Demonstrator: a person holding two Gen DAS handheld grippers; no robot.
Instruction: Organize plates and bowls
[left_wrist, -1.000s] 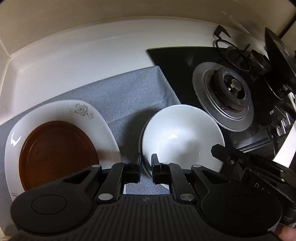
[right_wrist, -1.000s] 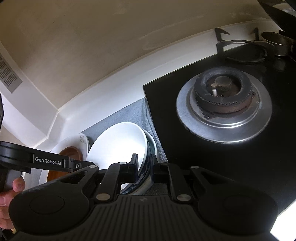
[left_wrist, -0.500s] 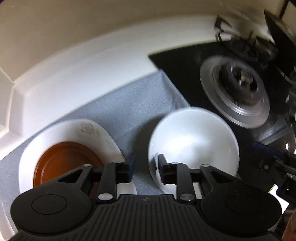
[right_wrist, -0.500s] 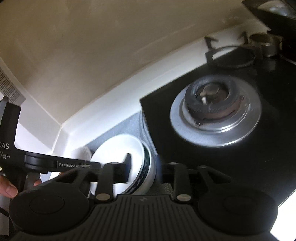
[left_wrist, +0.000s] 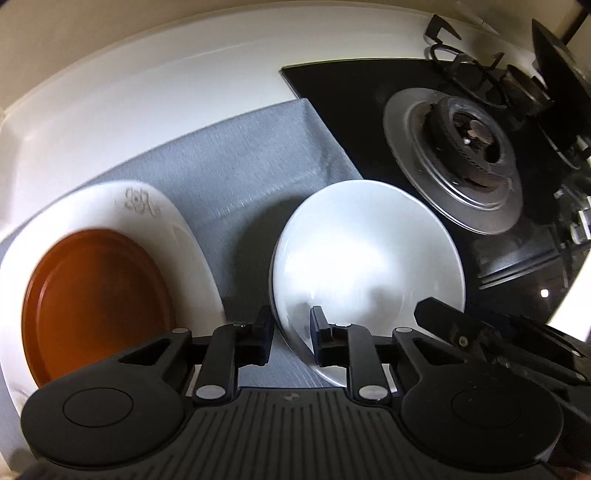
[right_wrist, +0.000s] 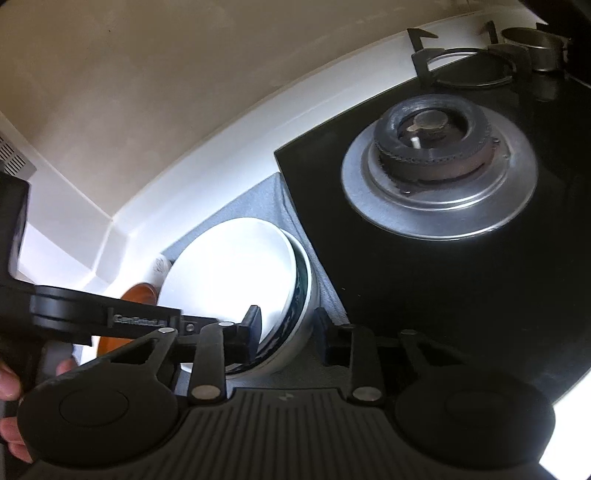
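Observation:
A white bowl (left_wrist: 365, 254) sits nested in a second bowl with a dark inside (right_wrist: 301, 291) on a grey cloth (left_wrist: 236, 162). The white bowl also shows in the right wrist view (right_wrist: 229, 273). My left gripper (left_wrist: 291, 334) is open, its jaws on either side of the white bowl's near rim. My right gripper (right_wrist: 286, 332) is open, its jaws straddling the stacked rims on the right side. A brown plate (left_wrist: 92, 302) lies on a white flowered plate (left_wrist: 177, 229) at the left.
A black glass hob (right_wrist: 461, 280) with a gas burner (right_wrist: 436, 147) lies right of the cloth. A pot stand (right_wrist: 461, 66) is at its far side. A white counter (left_wrist: 147, 92) and beige wall run behind.
Both grippers have opened wider. The left one has moved right, over the white bowl's rim. The right one has shifted around the stacked bowls' right edge.

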